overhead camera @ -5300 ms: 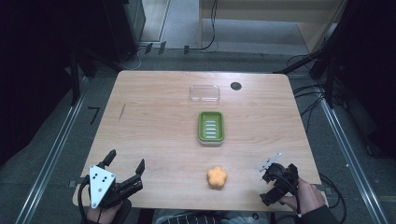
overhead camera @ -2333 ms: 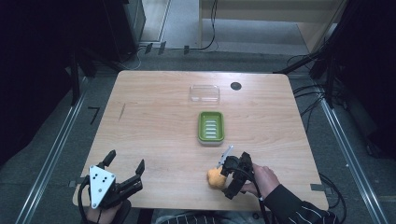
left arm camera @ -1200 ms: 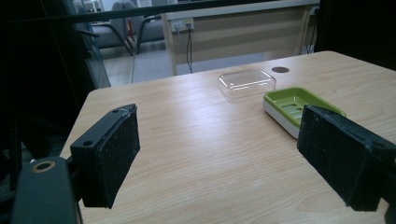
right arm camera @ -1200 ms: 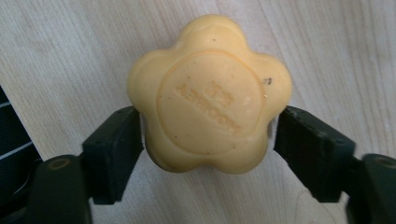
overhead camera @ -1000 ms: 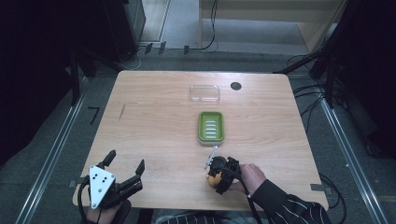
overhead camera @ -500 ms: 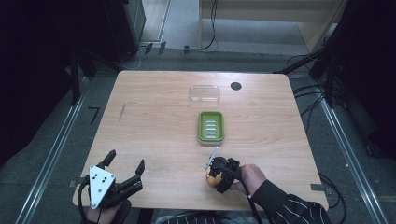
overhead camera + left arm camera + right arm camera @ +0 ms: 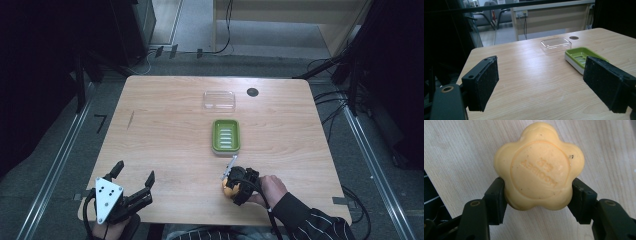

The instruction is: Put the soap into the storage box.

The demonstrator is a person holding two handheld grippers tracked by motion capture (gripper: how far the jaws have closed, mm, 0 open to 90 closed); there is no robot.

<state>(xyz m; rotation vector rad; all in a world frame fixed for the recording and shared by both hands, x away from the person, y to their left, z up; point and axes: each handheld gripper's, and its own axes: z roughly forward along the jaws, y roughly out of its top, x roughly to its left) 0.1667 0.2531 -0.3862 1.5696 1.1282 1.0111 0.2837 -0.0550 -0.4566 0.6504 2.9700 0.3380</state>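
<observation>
Right gripper view: jaws clamped on the flower-shaped soap.
The right gripper (image 7: 537, 195) grips the yellow soap (image 7: 539, 167) by two opposite sides, down on the wooden surface (image 7: 165, 145) near its front edge. The left gripper (image 7: 132, 182) sits at the front left corner, jaws wide apart and holding nothing. Just beyond the soap lies the green soap dish (image 7: 226, 136), with its clear lid (image 7: 219, 100) farther back.

A pale yellow, flower-shaped soap (image 7: 539, 167) with embossed lettering on its flat face lies on the wooden table's near edge, right of centre, pinched at both sides
</observation>
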